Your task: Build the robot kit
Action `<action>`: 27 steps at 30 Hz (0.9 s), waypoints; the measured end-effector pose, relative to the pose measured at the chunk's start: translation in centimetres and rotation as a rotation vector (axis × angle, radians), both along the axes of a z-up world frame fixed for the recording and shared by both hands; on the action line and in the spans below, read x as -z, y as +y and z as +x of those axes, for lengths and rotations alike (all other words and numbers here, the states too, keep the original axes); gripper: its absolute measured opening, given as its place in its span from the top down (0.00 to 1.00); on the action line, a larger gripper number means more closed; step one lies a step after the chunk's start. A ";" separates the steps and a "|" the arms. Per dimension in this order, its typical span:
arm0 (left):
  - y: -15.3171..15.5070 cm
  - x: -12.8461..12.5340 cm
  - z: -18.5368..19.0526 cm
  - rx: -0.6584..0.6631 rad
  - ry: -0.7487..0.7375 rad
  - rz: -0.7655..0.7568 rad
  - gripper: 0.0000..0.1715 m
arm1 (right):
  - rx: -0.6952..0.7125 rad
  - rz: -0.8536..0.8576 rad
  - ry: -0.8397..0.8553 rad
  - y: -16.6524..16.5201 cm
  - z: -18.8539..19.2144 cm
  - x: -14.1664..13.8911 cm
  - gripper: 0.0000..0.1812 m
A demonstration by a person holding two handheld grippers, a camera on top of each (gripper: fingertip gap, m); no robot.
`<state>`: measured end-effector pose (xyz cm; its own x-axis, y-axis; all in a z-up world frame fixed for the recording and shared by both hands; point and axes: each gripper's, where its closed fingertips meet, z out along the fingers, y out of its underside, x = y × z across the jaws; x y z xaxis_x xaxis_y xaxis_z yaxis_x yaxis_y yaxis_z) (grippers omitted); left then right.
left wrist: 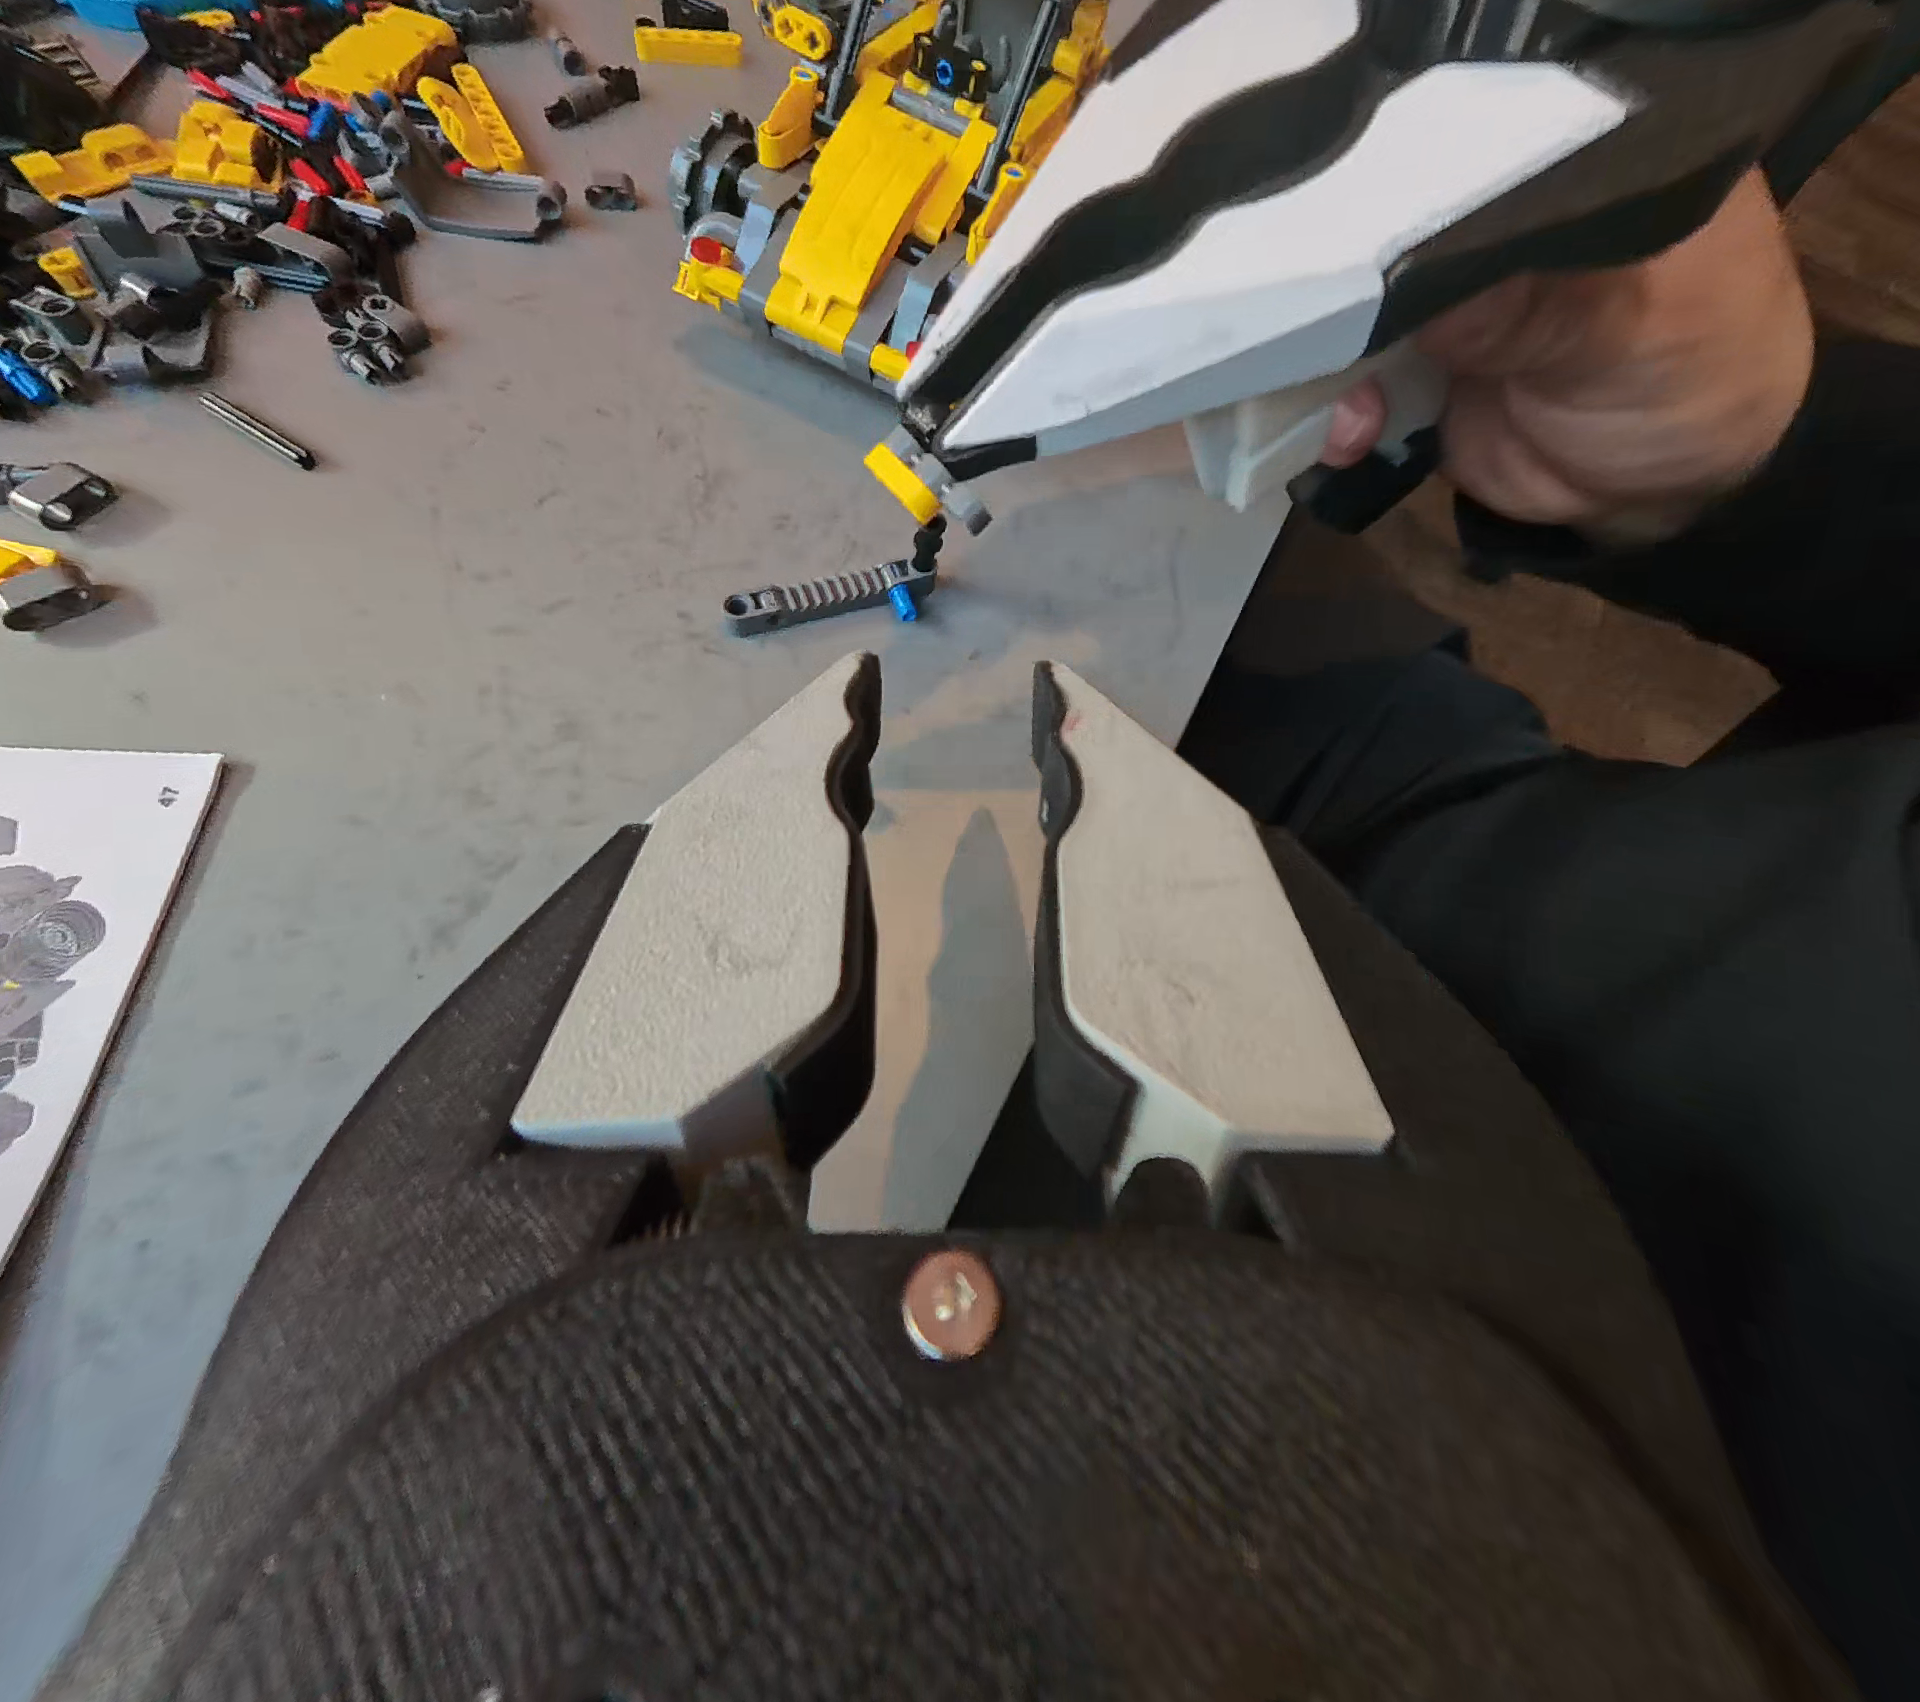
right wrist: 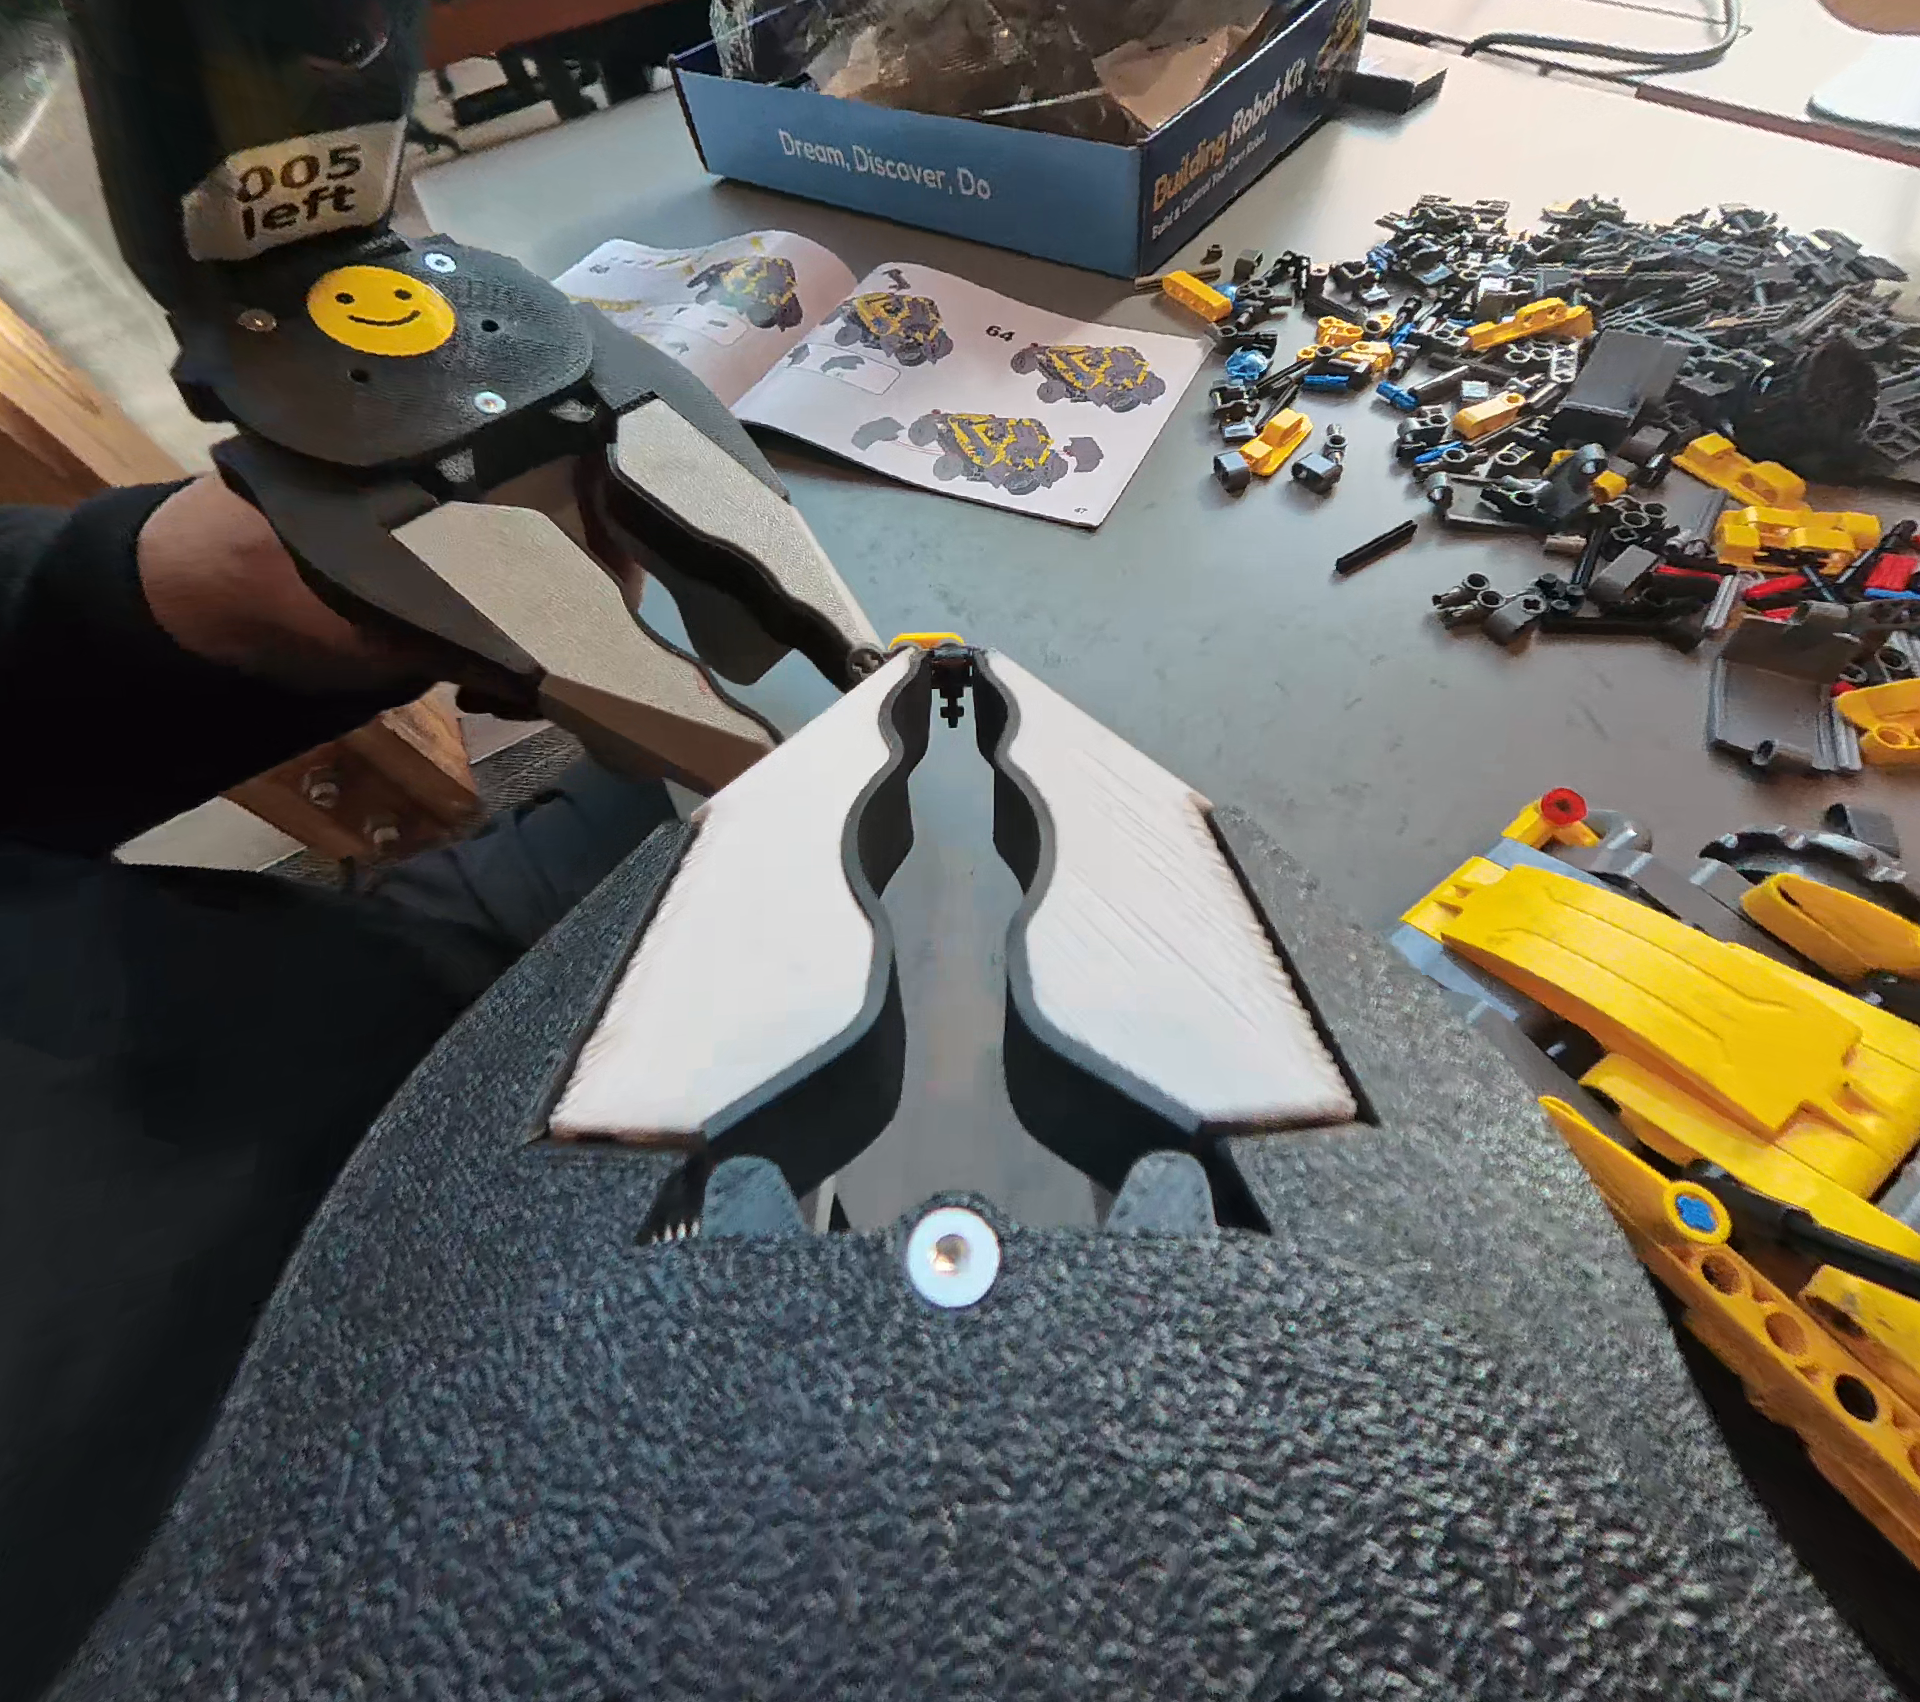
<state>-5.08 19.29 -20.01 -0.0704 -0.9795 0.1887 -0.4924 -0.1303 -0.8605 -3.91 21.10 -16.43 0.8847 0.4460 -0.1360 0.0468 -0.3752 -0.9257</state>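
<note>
My right gripper [right wrist: 948,665] was pinched on a small yellow-and-black piece [left wrist: 914,476], its tips pressed together around it, with a black pin showing between the jaws in the right wrist view; from the left wrist view that piece hung at about 12 o'clock, just above the table [left wrist: 540,613] and close to its near edge. Directly below it lay a grey toothed bar [left wrist: 831,598] with a blue pin, flat on the table and, as far as I could tell, just apart from the held piece. My left gripper [left wrist: 956,686] was spread and empty, its tips hovering near the bar at its 12 o'clock without touching it. The half-built yellow vehicle [left wrist: 894,198] stood behind the held piece at roughly 11 o'clock, and the loose pile of parts [left wrist: 260,125] spread off at 10 o'clock, with a booklet [left wrist: 83,925] at 9 o'clock. From the right wrist view the blue box [right wrist: 935,166] sat at 12 o'clock and the open manual [right wrist: 966,405] in front of it. My judgement on handling this well: I kept the right grip firm but did not squeeze harder, since so small a piece can twist out of smooth tips; I held it square to the bar, and kept the left jaws wide enough to steady the bar by its long sides, away from the blue pin
</note>
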 end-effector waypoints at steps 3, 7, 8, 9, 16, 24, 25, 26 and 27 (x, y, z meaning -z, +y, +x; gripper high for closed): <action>-0.4 -1.0 0.3 0.010 -0.052 -0.076 0.84 | 0.041 0.033 -0.080 0.2 0.2 0.4 0.96; 0.6 -1.8 0.3 -0.036 -0.089 -0.082 0.85 | 0.064 0.074 -0.159 0.1 -0.1 0.8 0.96; 1.0 -1.8 0.3 -0.057 -0.092 -0.067 0.86 | 0.068 0.081 -0.179 0.1 -0.2 0.9 0.96; 1.2 -1.9 0.3 -0.062 -0.095 -0.059 0.86 | 0.075 0.088 -0.200 0.1 -0.2 1.0 0.96; 0.8 -1.3 0.4 -0.023 -0.083 -0.094 0.91 | 0.081 0.115 -0.261 0.2 -0.7 1.5 0.96; 0.6 -0.4 -0.5 0.008 -0.065 -0.085 0.95 | 0.027 0.106 -0.265 -0.2 -1.5 2.3 0.94; 0.6 -0.3 -0.6 0.011 -0.063 -0.089 0.95 | 0.025 0.102 -0.271 -0.2 -1.6 2.4 0.93; 0.6 -0.2 -0.6 0.015 -0.060 -0.097 0.95 | 0.024 0.099 -0.278 -0.2 -1.6 2.5 0.93; 0.6 -0.1 -0.7 0.018 -0.059 -0.103 0.95 | 0.024 0.097 -0.284 -0.2 -1.6 2.6 0.92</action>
<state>-5.74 19.87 -19.89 -0.1018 -0.9535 0.2835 -0.4447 -0.2114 -0.8704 -5.52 20.93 -18.99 0.8917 0.4231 0.1606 0.3011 -0.2897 -0.9085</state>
